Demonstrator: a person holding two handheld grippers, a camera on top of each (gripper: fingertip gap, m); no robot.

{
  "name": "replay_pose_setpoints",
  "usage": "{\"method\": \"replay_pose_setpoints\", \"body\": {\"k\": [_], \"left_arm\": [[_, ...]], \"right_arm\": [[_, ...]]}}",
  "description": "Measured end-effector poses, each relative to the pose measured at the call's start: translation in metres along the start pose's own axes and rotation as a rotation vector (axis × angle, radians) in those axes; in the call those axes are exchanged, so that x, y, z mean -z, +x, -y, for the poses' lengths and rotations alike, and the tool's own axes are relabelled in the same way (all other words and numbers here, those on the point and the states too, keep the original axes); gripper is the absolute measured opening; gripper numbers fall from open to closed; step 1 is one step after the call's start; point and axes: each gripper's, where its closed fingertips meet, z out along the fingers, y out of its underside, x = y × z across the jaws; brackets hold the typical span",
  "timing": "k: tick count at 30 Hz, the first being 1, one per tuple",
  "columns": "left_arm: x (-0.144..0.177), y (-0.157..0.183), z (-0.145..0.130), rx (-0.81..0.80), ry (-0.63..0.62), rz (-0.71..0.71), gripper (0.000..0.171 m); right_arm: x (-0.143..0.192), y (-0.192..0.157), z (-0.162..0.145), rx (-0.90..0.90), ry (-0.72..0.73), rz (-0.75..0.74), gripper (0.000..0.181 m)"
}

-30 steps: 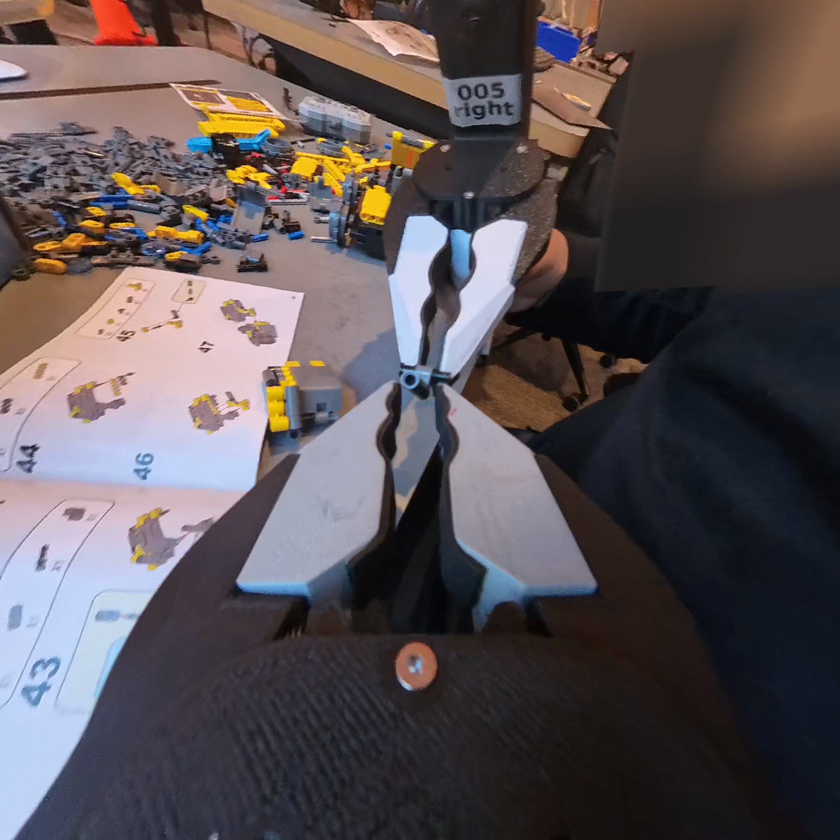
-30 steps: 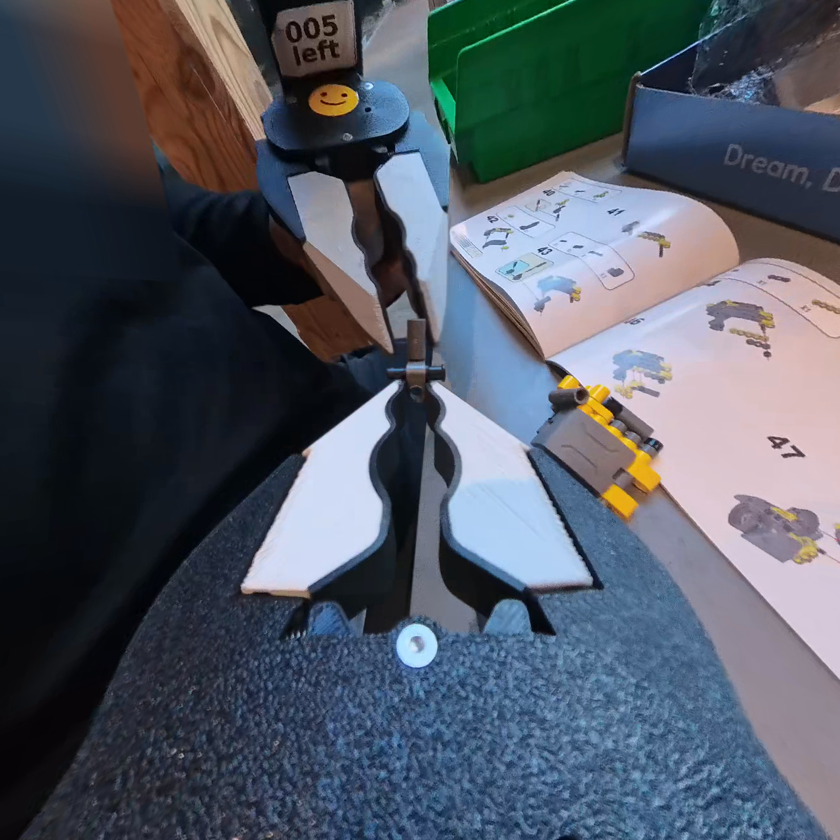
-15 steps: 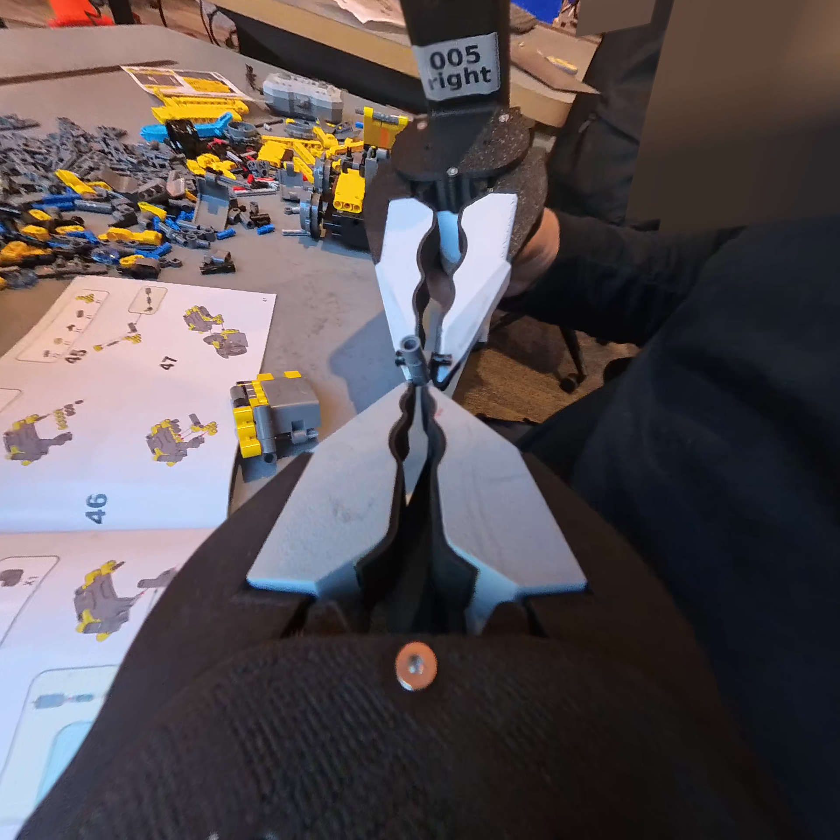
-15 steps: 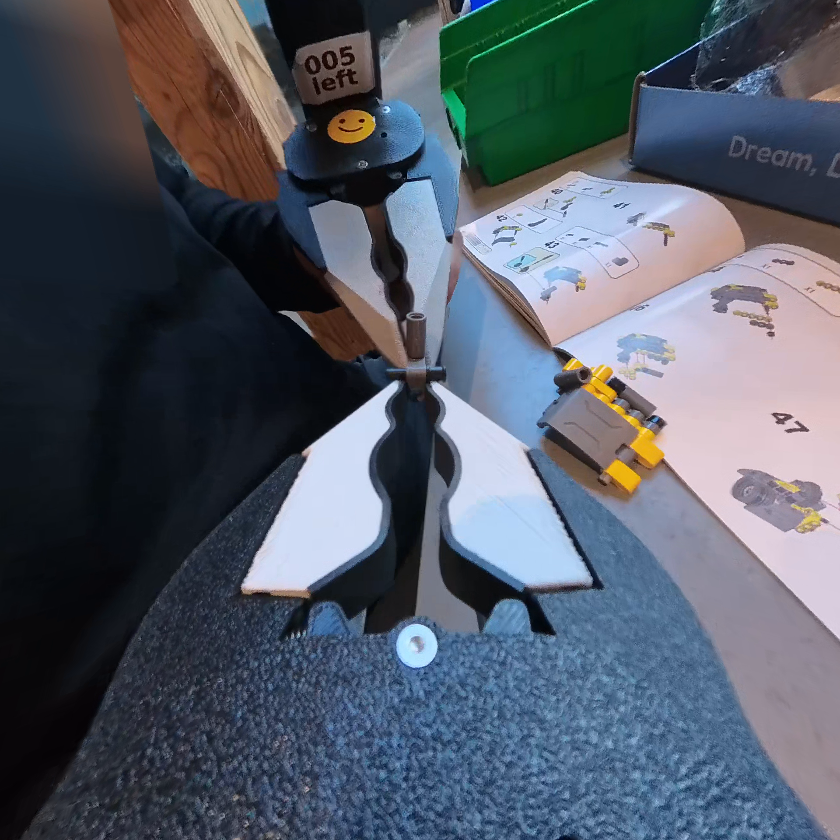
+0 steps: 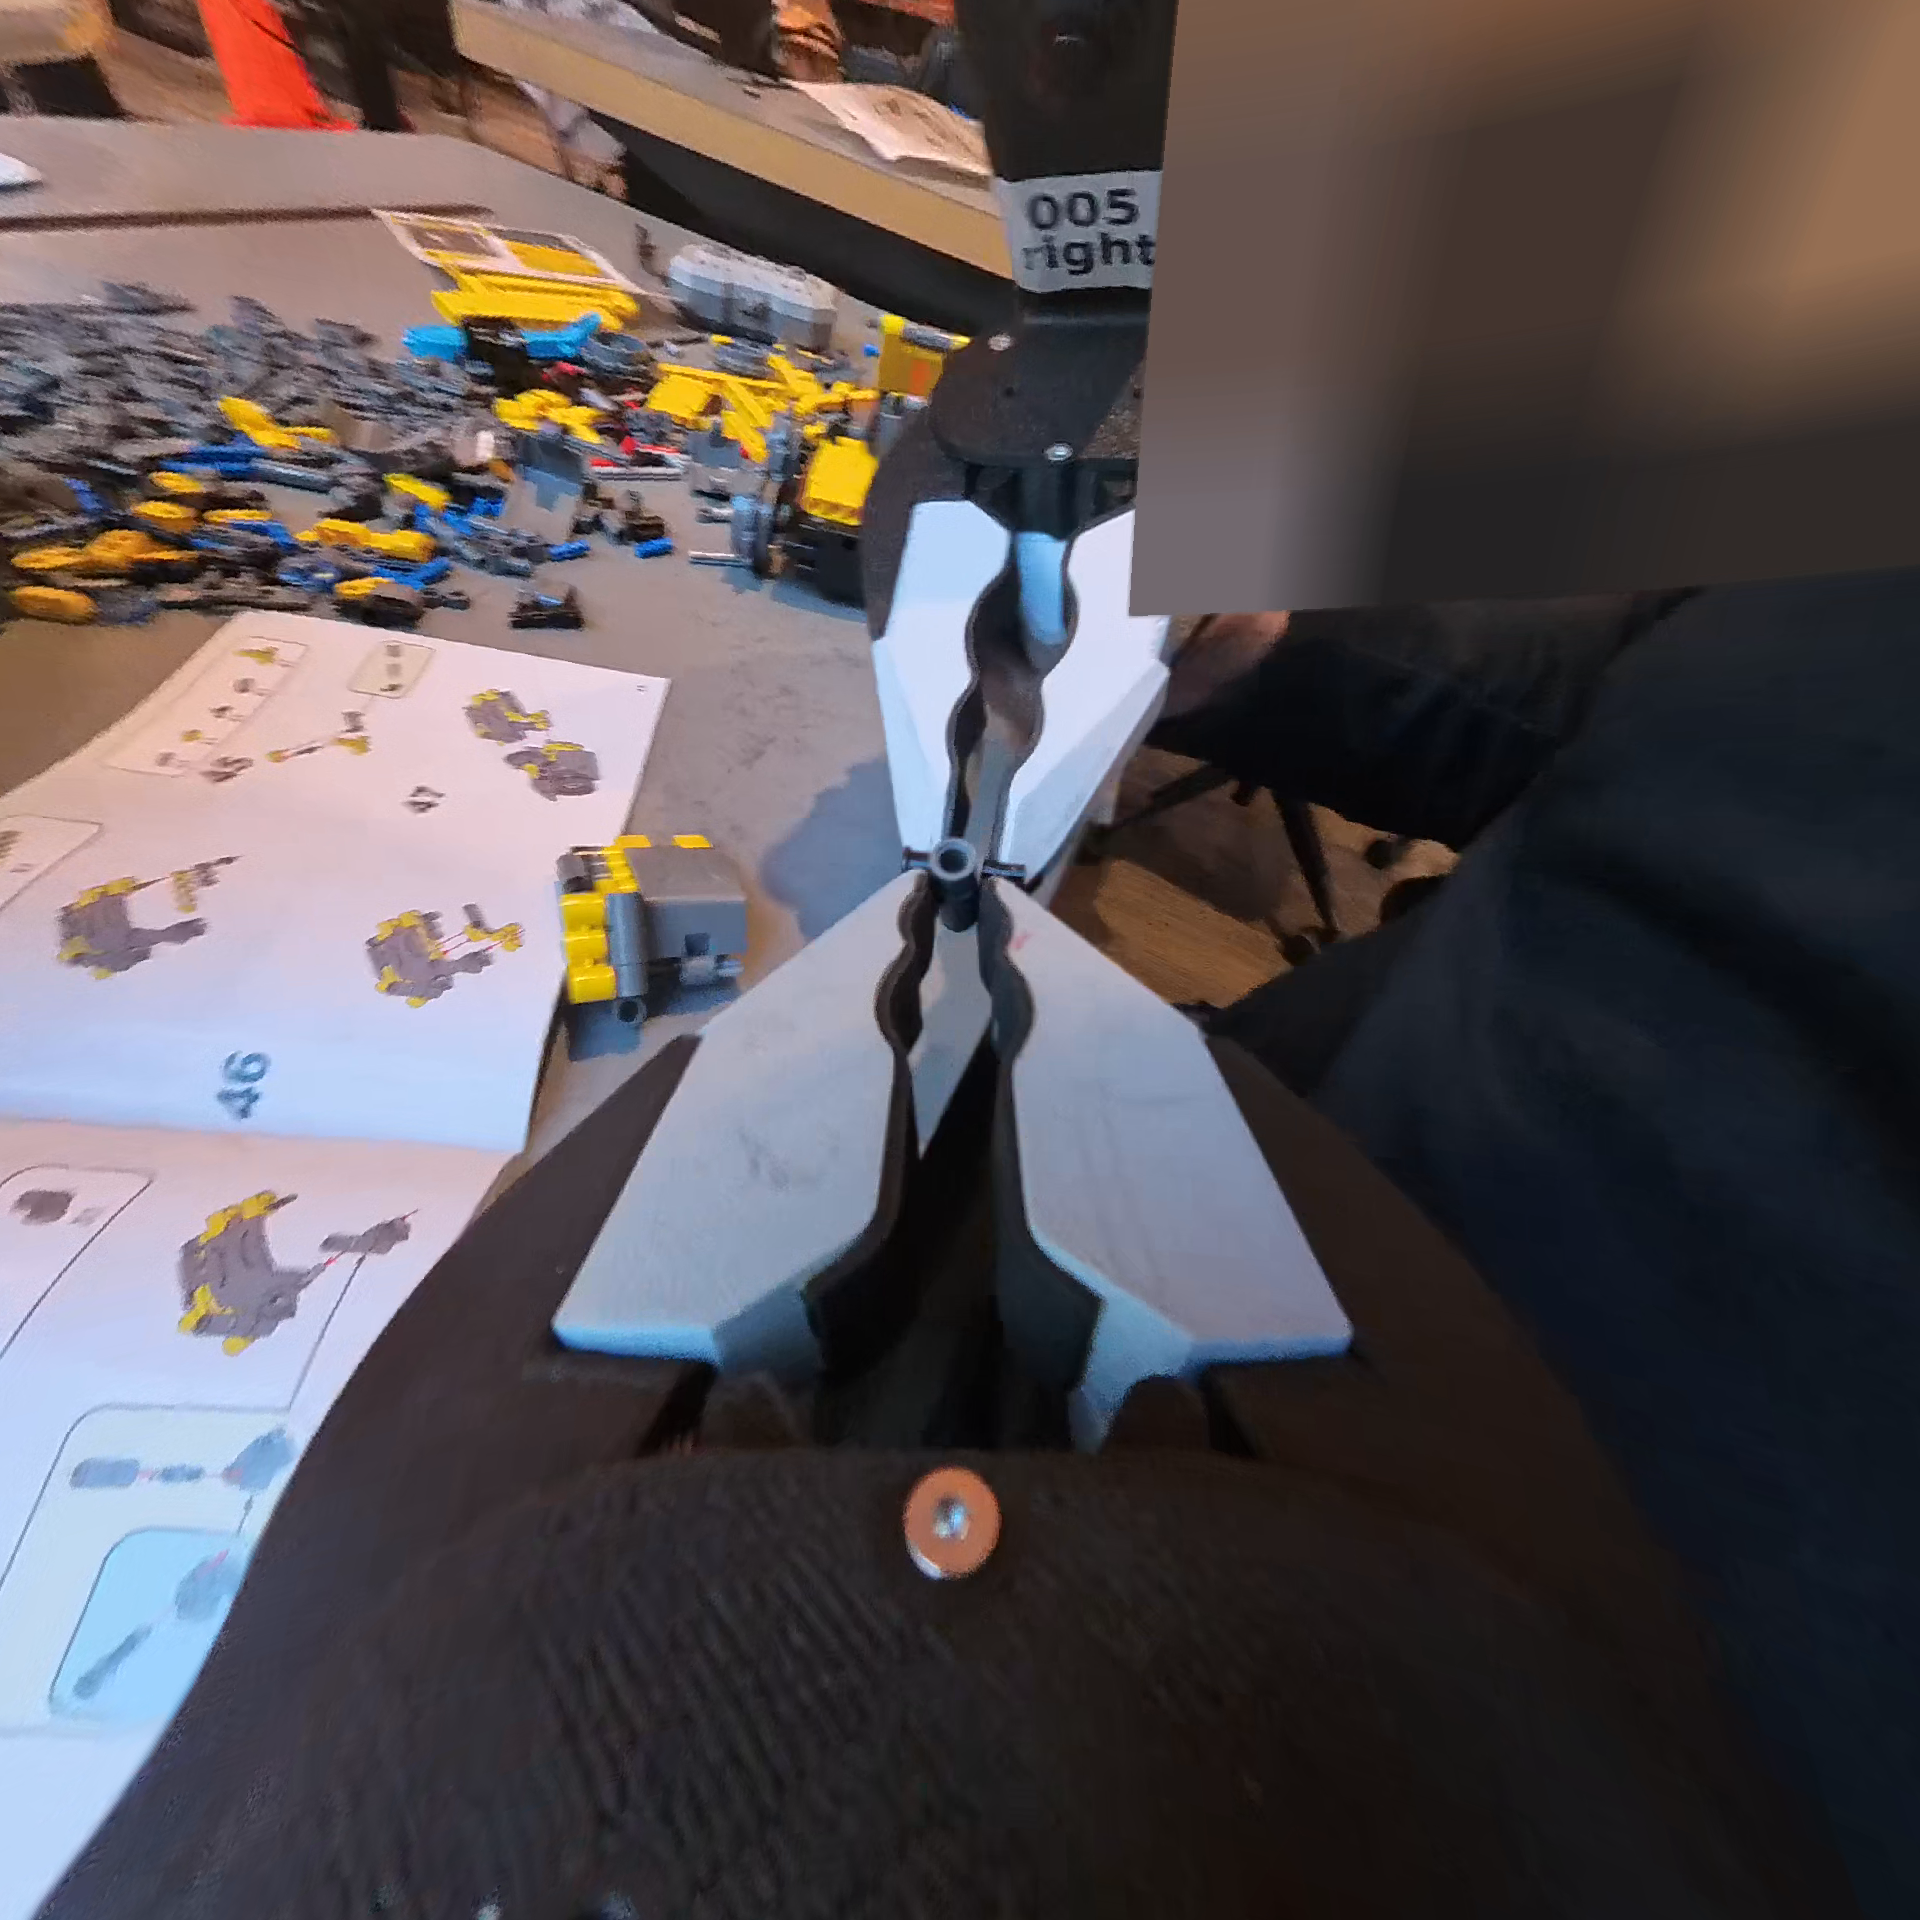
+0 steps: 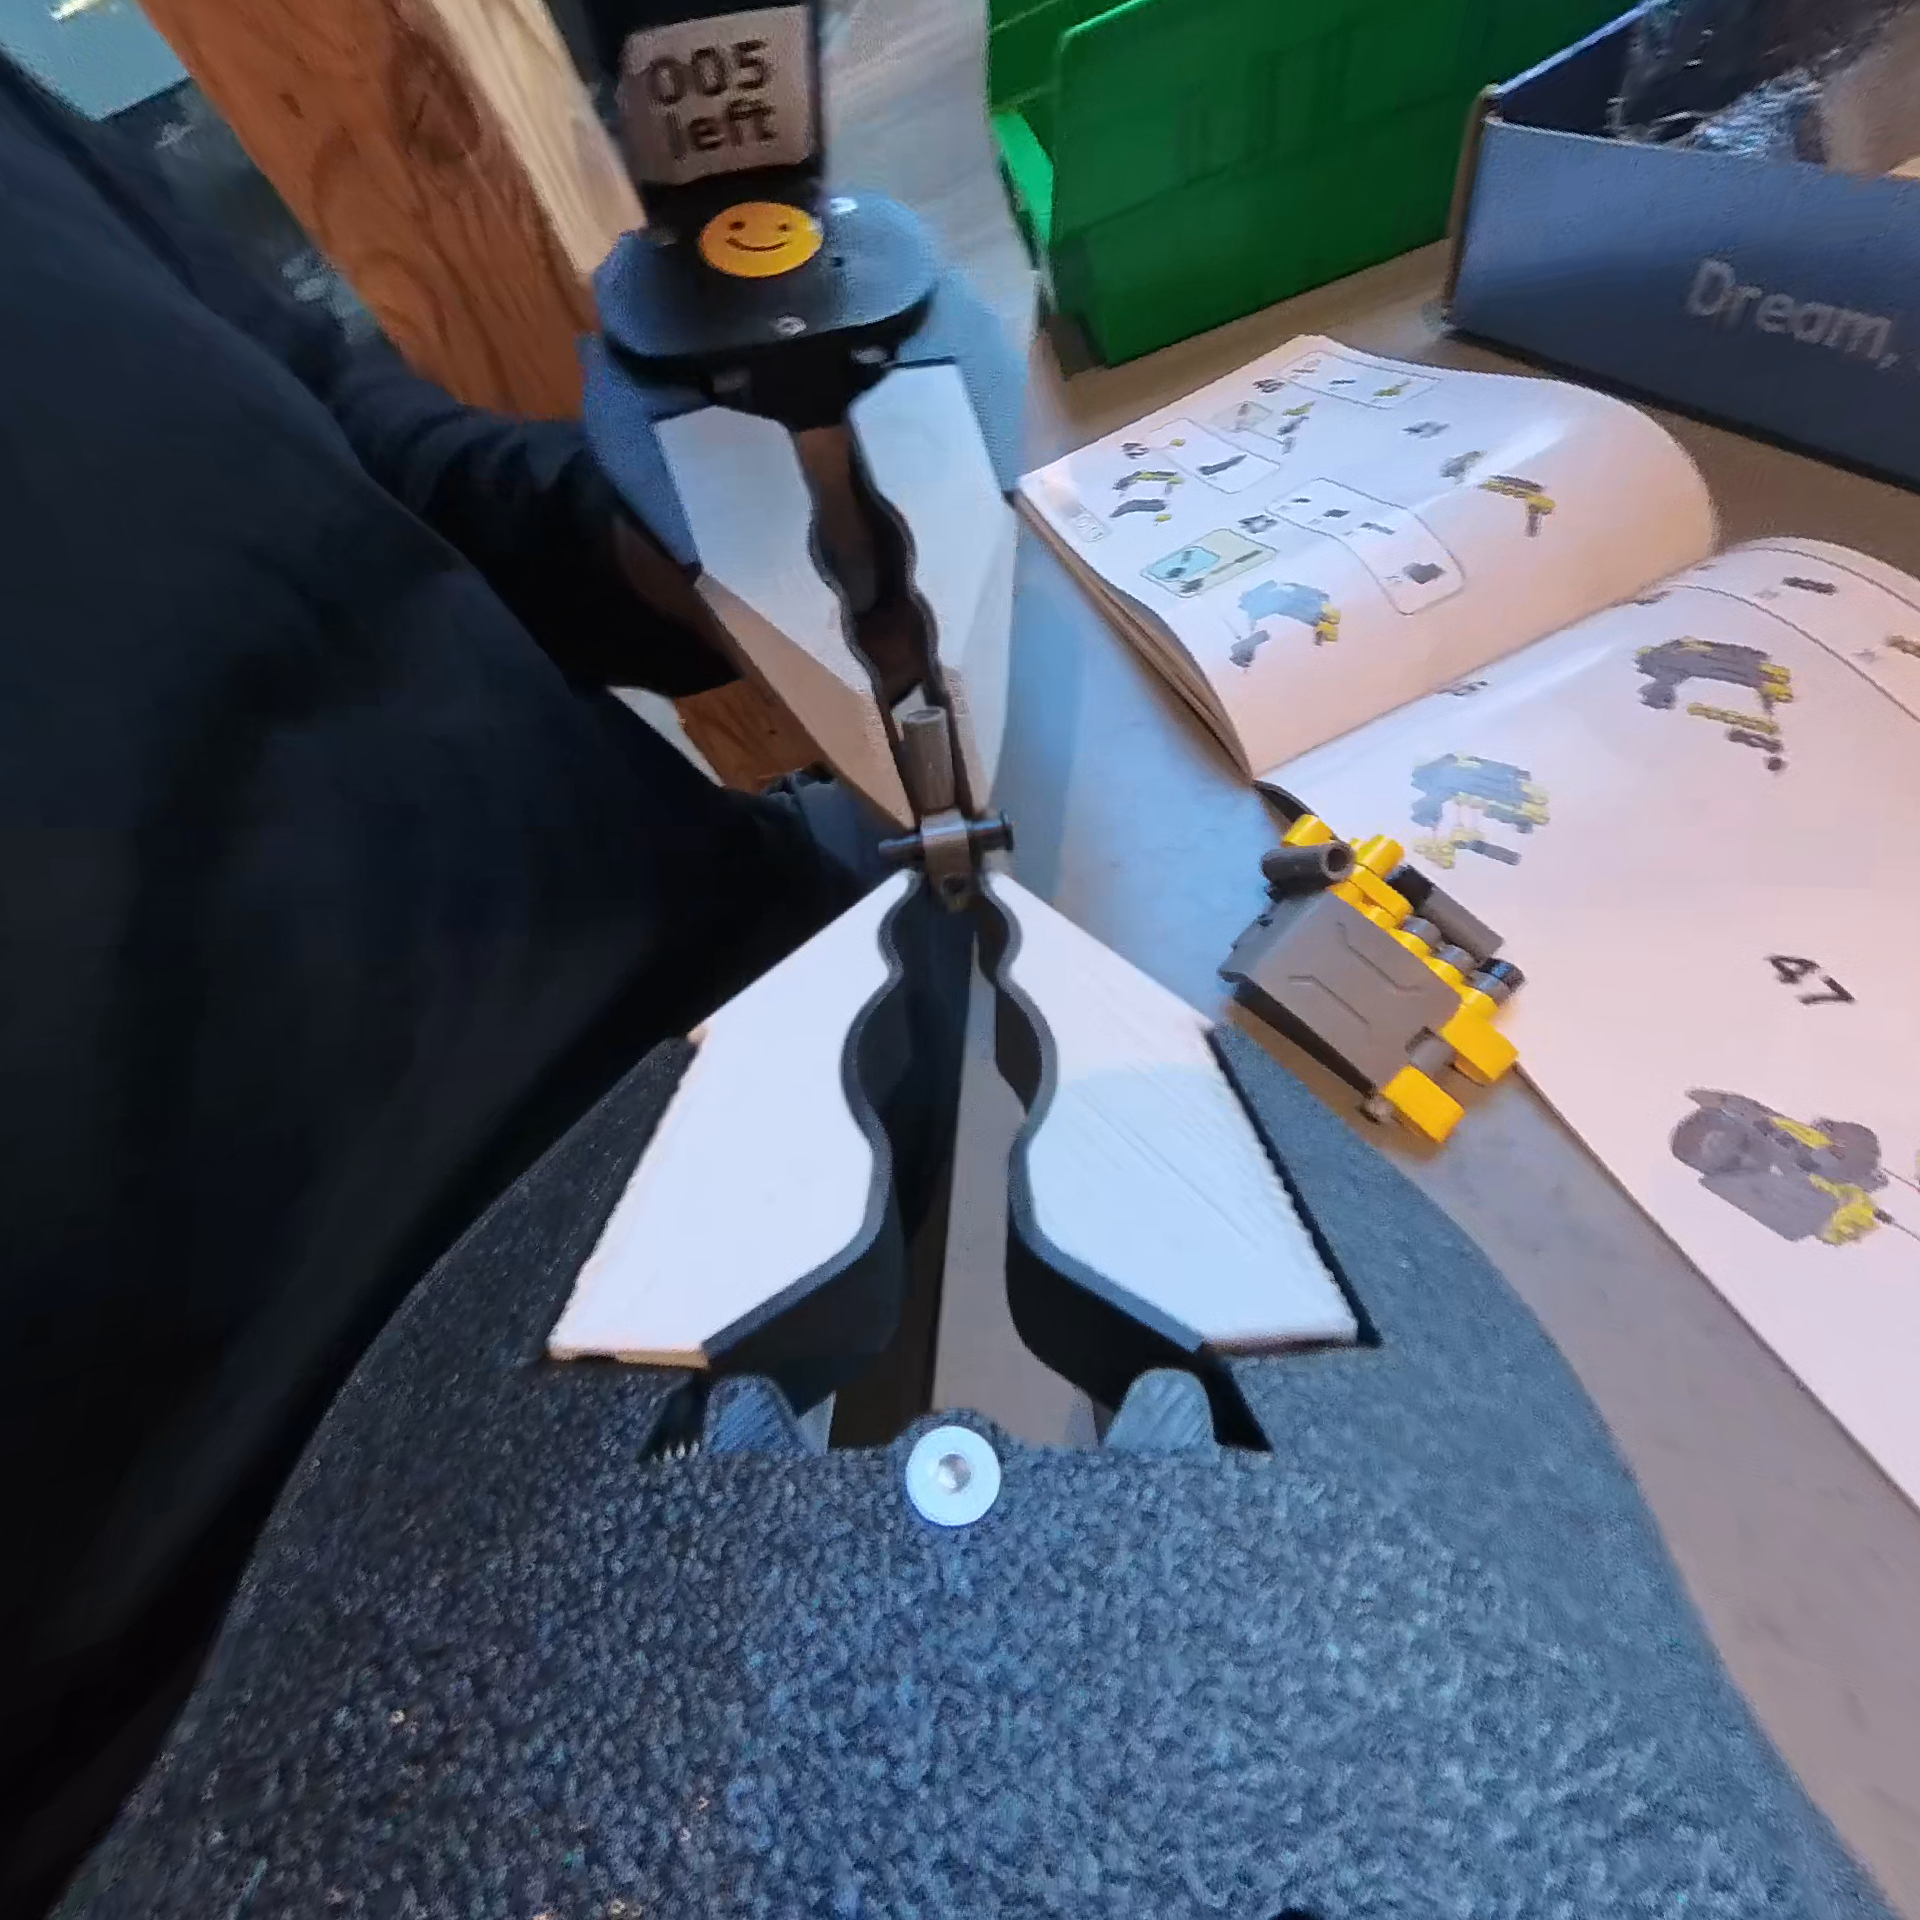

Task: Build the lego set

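A small dark grey connector piece [image 5: 952,864] with a thin black cross pin is held in the air between both grippers, off the table's near edge. My left gripper [image 5: 951,902] is shut on its near end. My right gripper [image 5: 971,836] comes down from above, tip to tip with the left. In the right wrist view my right gripper [image 6: 945,883] is shut on the piece [image 6: 943,831]. The left gripper [image 6: 933,774] there has its fingers narrowly closed around the piece's upright tube. A grey and yellow brick assembly [image 5: 655,925] [image 6: 1371,987] lies on the table beside the grippers.
An open instruction booklet [image 5: 312,883] [image 6: 1455,582] lies on the grey table [image 5: 769,727]. A pile of loose grey, yellow and blue pieces [image 5: 416,468] is farther back. Green bins [image 6: 1247,156], a blue-grey box [image 6: 1662,270] and a wooden post [image 6: 395,187] stand nearby. A person's dark clothing [image 5: 1558,1143] is close by. The tips of both grippers are at nearly the same place.
The left gripper's fingers, slightly apart one second ago, have closed on the small piece. Both grippers stay tip to tip and have shifted a little together.
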Motion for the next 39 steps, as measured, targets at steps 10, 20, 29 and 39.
{"method": "replay_pose_setpoints", "body": {"k": [10, 20, 29, 39], "left_arm": [[0.005, -0.037, -0.023, -0.024, -0.060, 0.329, 0.006], [0.005, -0.037, -0.025, -0.061, -0.065, 0.378, 0.006], [0.011, -0.038, -0.016, 0.042, 0.008, 0.318, 0.006], [0.002, -0.040, -0.013, 0.184, 0.043, 0.270, 0.007]], "right_arm": [[-0.002, 0.028, 0.002, -0.176, 0.049, -0.191, 0.020], [-0.019, 0.030, -0.006, -0.369, 0.060, -0.207, 0.022], [-0.007, 0.033, -0.010, -0.338, 0.065, -0.243, 0.008], [-0.002, 0.040, 0.003, 0.134, -0.033, -0.595, 0.025]]}}
